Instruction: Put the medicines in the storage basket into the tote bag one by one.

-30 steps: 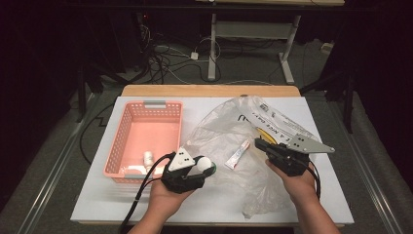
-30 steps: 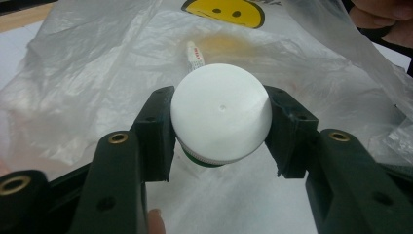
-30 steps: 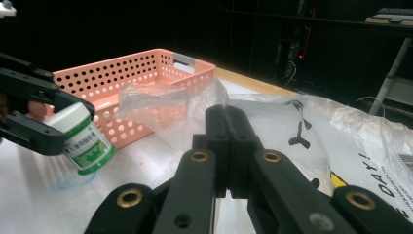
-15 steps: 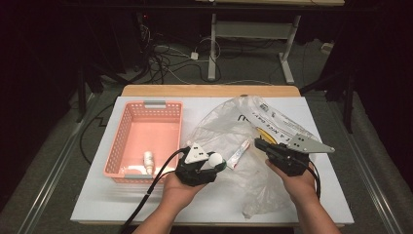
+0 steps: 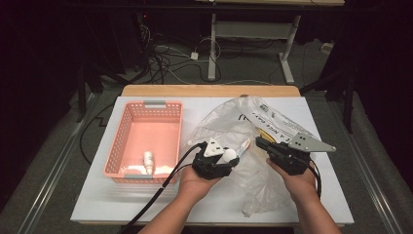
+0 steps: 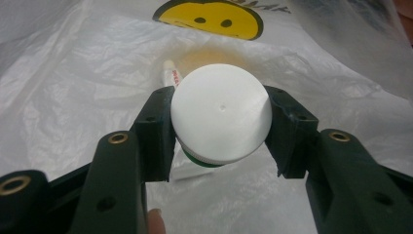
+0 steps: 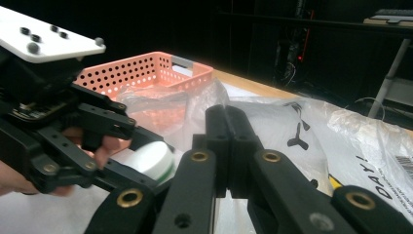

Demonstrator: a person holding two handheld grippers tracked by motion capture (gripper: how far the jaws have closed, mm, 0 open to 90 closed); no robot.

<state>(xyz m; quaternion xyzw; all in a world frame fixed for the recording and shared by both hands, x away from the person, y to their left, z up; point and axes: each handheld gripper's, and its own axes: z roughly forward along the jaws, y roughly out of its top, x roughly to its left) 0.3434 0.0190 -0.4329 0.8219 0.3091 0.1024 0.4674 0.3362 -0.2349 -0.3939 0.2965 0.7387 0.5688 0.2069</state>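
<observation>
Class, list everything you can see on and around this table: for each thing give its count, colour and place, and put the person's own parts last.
Table: one, white top with a wooden far edge, centre.
Basket: one, pink, on the table's left.
Small bottle: one, white, lying at the basket's near end.
Plastic bag: one, clear with black print and a yellow smiley, spread over the table's middle and right.
Tube: one, white, lying inside the bag.
White-capped jar: one, white cap with a green rim, held over the bag.
Cables: several, dark, on the floor behind.
Left claw: one, black, shut on the jar.
Right claw: one, black, shut, at the bag's right part.
</observation>
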